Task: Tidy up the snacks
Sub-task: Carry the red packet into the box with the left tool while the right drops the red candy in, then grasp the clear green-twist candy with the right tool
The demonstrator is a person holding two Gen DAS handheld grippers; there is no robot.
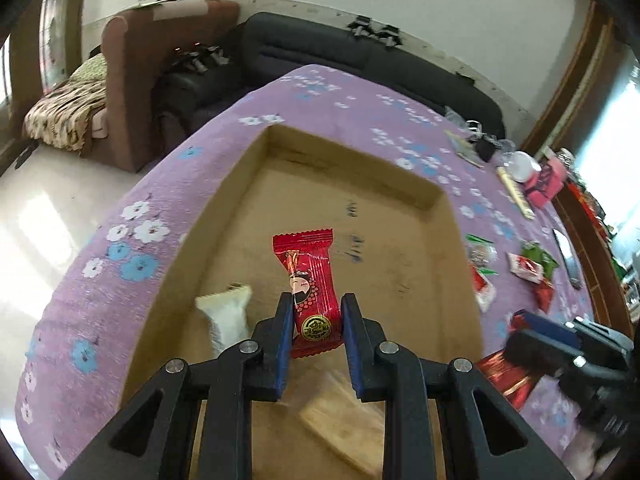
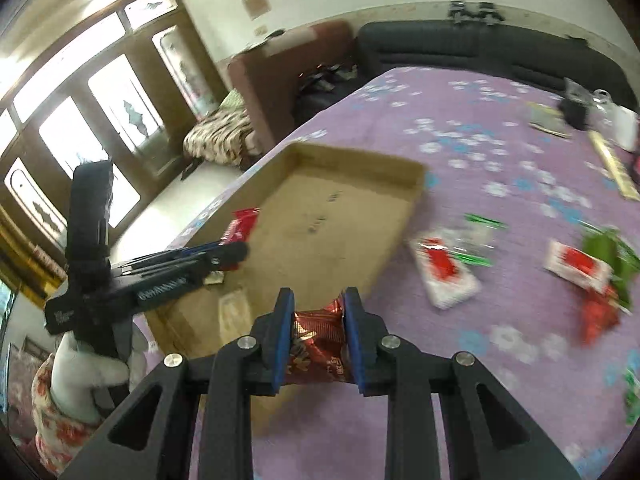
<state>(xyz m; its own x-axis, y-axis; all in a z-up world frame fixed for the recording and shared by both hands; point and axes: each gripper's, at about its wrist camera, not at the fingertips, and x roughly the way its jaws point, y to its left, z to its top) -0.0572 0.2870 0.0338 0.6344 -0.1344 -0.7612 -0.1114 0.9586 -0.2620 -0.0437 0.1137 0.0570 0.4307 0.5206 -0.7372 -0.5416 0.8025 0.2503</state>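
My left gripper (image 1: 316, 308) is shut on a red snack packet (image 1: 308, 280) with a cartoon face and holds it over the shallow cardboard tray (image 1: 400, 240). A white packet (image 1: 226, 312) and a tan packet (image 1: 344, 424) lie in the tray below. My right gripper (image 2: 318, 308) is shut on a dark red foil packet (image 2: 318, 344) over the tray's (image 2: 352, 200) near right edge. In the right wrist view the left gripper (image 2: 236, 254) holds its red packet (image 2: 242, 224) over the tray's left side. The right gripper (image 1: 528, 328) shows at the right of the left wrist view.
The tray sits on a purple flowered cloth (image 1: 100, 300). Loose snacks lie right of the tray: red-and-white packets (image 2: 444, 276), green packets (image 2: 608, 252), a red packet (image 2: 596, 316). A ruler (image 2: 612, 164), a white cup (image 1: 524, 166) and clutter sit at the far right. A black sofa (image 1: 360, 56) stands behind.
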